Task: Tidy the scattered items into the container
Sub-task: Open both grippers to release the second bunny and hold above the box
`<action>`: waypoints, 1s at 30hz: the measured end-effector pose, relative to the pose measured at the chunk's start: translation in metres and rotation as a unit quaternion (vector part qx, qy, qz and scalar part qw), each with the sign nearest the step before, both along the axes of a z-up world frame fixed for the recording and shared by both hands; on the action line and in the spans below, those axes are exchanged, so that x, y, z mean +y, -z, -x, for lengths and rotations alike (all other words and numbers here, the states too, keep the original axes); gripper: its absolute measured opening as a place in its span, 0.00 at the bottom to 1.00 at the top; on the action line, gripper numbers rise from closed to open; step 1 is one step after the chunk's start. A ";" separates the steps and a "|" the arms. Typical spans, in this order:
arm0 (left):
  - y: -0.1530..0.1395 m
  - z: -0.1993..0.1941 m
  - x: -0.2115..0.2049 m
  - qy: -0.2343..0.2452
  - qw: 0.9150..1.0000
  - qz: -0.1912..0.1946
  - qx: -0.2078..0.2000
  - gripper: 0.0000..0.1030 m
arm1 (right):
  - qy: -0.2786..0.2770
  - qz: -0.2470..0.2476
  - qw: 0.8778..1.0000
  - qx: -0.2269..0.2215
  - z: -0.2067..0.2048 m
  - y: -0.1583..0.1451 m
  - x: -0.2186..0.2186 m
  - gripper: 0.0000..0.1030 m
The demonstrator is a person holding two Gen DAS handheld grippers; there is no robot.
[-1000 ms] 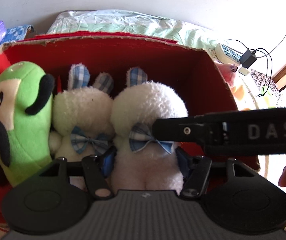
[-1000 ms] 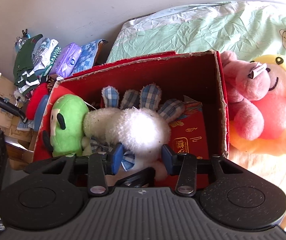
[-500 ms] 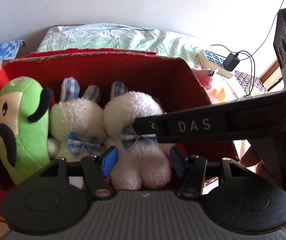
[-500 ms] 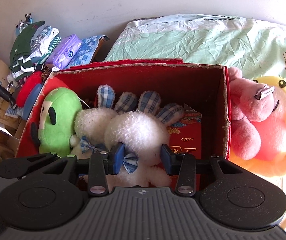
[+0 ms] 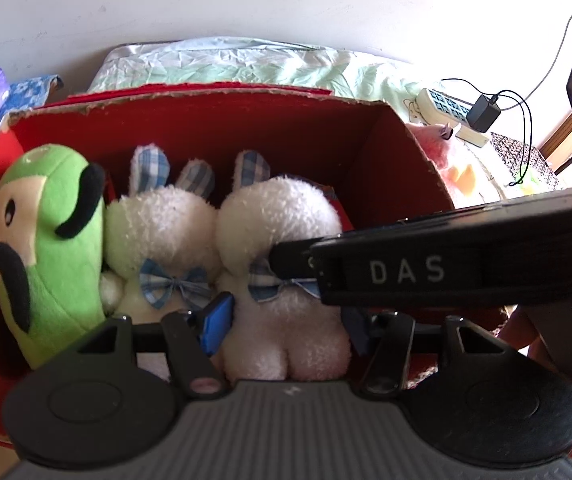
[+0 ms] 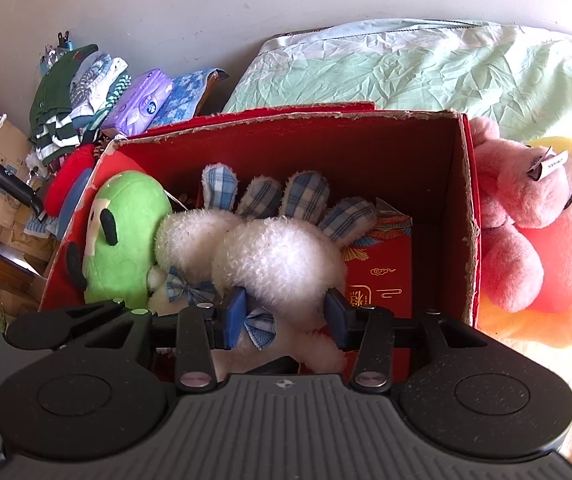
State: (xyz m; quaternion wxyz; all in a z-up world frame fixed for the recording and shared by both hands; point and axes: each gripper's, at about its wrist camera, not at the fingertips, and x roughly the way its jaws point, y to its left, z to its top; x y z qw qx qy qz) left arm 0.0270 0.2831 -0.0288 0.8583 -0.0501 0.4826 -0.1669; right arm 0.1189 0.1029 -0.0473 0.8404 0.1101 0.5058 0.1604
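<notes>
Bed sheets lie behind your red box (image 6: 466, 200), which holds three plushies. Both tongs, left (image 5: 286, 328) and right (image 6: 286, 314), gape around the right rabbit (image 6: 277, 264). Pink plush (image 6: 514, 216) waits outside: light, squashy; pinch its body.

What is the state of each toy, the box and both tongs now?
Red box: open, partly filled.
Green plush: inside box, at its left wall.
Two white rabbits: inside box, side by side.
Pink plush: outside box, on the bed.
Left tongs: open.
Right tongs: open.
</notes>
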 end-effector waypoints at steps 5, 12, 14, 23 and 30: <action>0.006 -0.006 0.003 -0.015 1.000 0.003 0.022 0.58 | -0.005 0.008 1.000 -0.008 0.003 -0.001 0.003 0.47; 0.001 -0.006 0.004 -0.018 1.000 0.005 0.018 0.57 | 0.005 -0.017 1.000 -0.004 0.003 -0.006 -0.005 0.47; -0.002 -0.006 0.003 -0.019 1.000 0.003 0.014 0.56 | 0.006 -0.014 1.000 -0.006 0.004 -0.008 -0.005 0.47; -0.010 -0.004 0.002 -0.018 1.000 -0.003 0.001 0.56 | 0.014 -0.011 1.000 -0.018 0.011 -0.014 -0.006 0.47; -0.005 -0.002 0.003 -0.024 1.000 -0.007 0.007 0.56 | 0.020 -0.011 1.000 -0.022 0.015 -0.012 -0.005 0.46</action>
